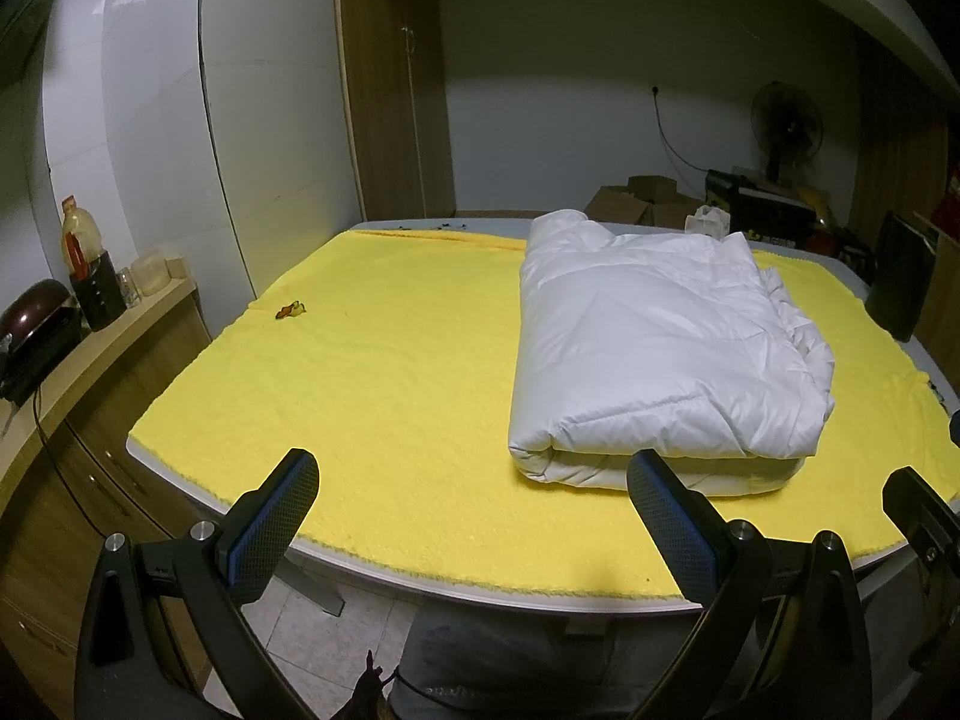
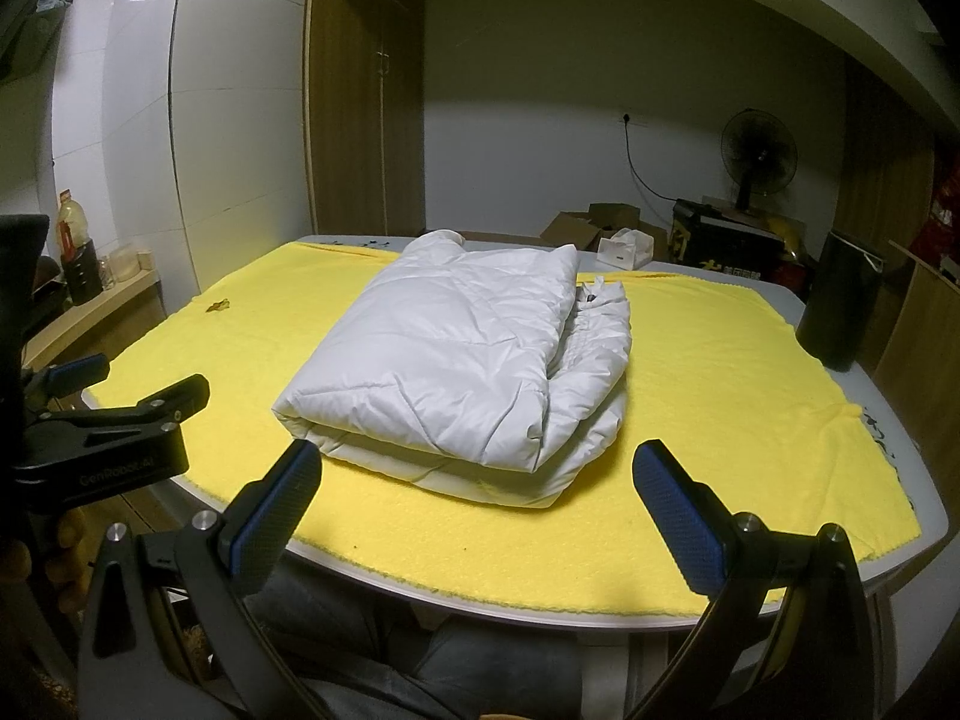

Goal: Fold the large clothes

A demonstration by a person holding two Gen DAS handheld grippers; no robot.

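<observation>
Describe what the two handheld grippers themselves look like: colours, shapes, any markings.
Both are alike. The left gripper and the right gripper each have two black angled fingers faced with blue pads under a black dimpled grip surface, hinged on black linkage bars with silver round bolts. From the right wrist view, the left gripper's black body carries faint "GenRobot.AI" lettering.

The small orange-brown scrap (image 1: 291, 310) on the yellow cloth (image 1: 390, 372) is too small to identify; the right gripper (image 1: 924, 516) is cut off by the frame edge.

Dim indoor light from overhead; yellow cloth (image 1: 390, 396) brightest, far room dark. Soft shadows beneath the folded white jacket (image 2: 468, 360). Strong fisheye curvature and black vignetting at all corners; focus sharp.
</observation>
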